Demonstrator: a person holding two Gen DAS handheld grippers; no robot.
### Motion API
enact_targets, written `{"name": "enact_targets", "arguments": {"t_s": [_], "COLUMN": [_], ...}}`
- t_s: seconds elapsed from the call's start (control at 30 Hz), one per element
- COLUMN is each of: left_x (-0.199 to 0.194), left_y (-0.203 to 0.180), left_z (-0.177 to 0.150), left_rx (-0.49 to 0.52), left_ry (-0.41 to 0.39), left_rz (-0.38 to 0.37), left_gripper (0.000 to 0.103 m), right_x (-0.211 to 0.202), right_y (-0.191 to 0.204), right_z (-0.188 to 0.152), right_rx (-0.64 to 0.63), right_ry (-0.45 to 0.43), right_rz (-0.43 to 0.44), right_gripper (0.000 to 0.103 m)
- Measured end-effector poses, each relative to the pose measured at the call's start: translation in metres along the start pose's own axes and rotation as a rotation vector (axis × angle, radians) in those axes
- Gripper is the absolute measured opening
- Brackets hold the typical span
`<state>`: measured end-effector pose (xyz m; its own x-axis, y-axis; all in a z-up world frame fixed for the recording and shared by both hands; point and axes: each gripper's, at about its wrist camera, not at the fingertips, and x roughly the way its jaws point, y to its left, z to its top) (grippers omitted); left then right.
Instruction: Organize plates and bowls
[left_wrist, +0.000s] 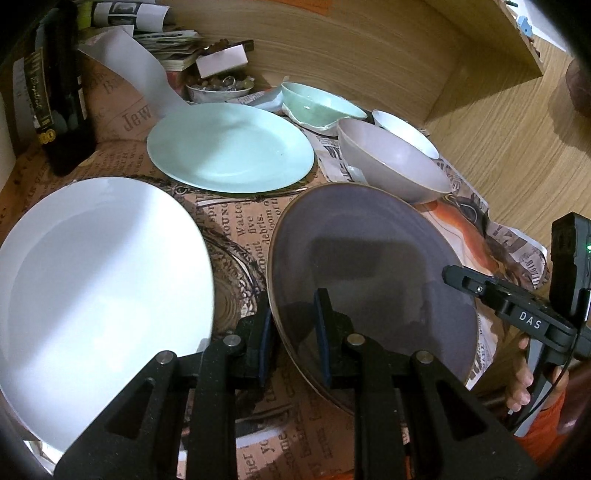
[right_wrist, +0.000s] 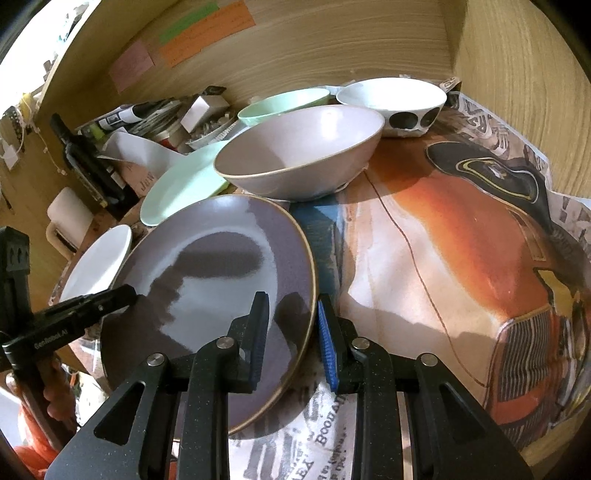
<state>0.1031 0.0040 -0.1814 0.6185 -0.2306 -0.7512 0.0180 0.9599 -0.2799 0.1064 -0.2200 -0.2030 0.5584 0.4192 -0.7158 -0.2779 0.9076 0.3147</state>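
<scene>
Two grippers at opposite rims of the purple plate (left_wrist: 373, 280), left gripper (left_wrist: 293, 332) and right gripper (right_wrist: 293, 339) both part open astride the edge, not clamped, white plate (left_wrist: 99, 288) near left, grey bowl (right_wrist: 299, 147) just behind, bare paper to the right.

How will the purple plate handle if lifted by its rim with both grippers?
The purple plate looks like rigid glazed ceramic, so probably stiff, fairly heavy, and breakable. Its glossy sheen suggests it could slip between the pads. The left gripper and right gripper straddle opposite rims, which should limit tilting.
</scene>
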Motion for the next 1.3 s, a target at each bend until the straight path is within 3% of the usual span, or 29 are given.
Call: {"name": "enact_targets", "arguments": {"t_s": [0.37, 0.63, 0.73, 1.13, 1.3], "left_x": [0.002, -0.022, -0.033, -0.094, -0.114], "left_y": [0.000, 0.005, 0.007, 0.026, 0.044], "left_z": [0.000, 0.002, 0.003, 0.002, -0.002], "left_rx": [0.023, 0.035, 0.031, 0.039, 0.000], "left_ry": [0.006, -0.065, -0.096, -0.277, -0.335], "left_rz": [-0.005, 0.021, 0.020, 0.134, 0.192], "left_gripper": [0.022, 0.026, 0.036, 0.065, 0.092], "right_x": [0.001, -0.013, -0.024, -0.040, -0.030], "right_y": [0.002, 0.005, 0.012, 0.065, 0.092], "right_z": [0.000, 0.007, 0.012, 0.029, 0.036], "right_rx": [-0.010, -0.026, -0.045, -0.156, -0.206], "right_ry": [-0.008, -0.055, -0.089, -0.210, -0.210], "right_rz": [-0.006, -0.040, -0.036, 0.048, 0.101], "right_gripper": [0.026, 0.034, 0.035, 0.062, 0.066]}}
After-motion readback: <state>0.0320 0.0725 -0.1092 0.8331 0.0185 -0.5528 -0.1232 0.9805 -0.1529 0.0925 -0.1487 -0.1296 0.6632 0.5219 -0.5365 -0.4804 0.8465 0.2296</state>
